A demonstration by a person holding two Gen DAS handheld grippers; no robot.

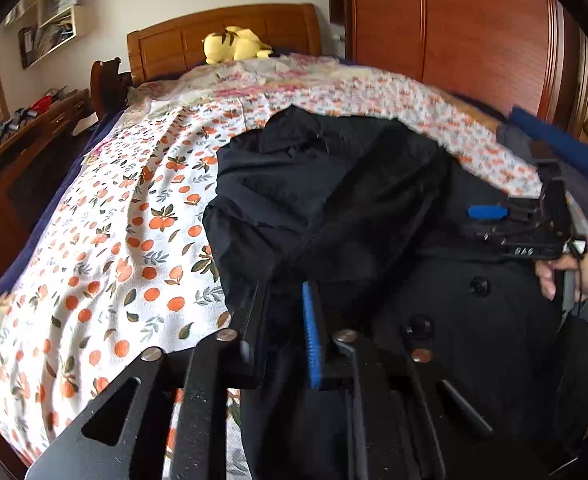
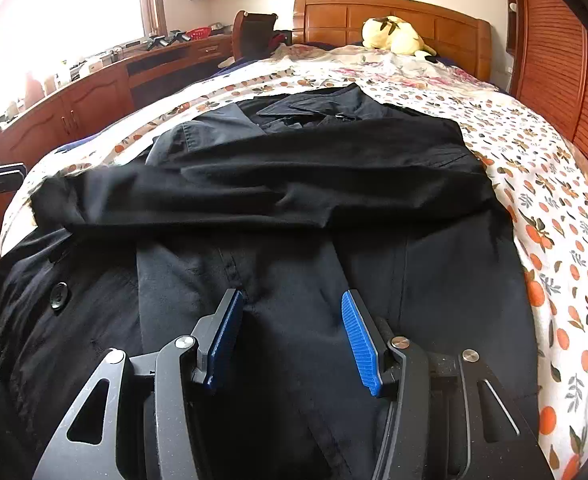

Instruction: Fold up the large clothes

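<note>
A big black coat (image 2: pixel 294 184) lies spread on the bed (image 2: pixel 554 200), filling the middle and lower part of both views. One sleeve is folded across it, left to right in the right wrist view. A round button (image 2: pixel 59 294) shows at the lower left there.

The right tool (image 2: pixel 294 336) sits low in the middle of its view, right over the coat. Its two blue pads (image 2: pixel 360 340) stand wide apart with only coat cloth seen between them, and it holds nothing.

The left tool (image 1: pixel 290 320) is at the bottom of its view. Black cloth bunches up between its fingers and hides one pad. It looks like it grips the coat.

A yellow plush toy (image 2: pixel 394 36) rests by the headboard (image 2: pixel 434 20), at the top of both views.
</note>
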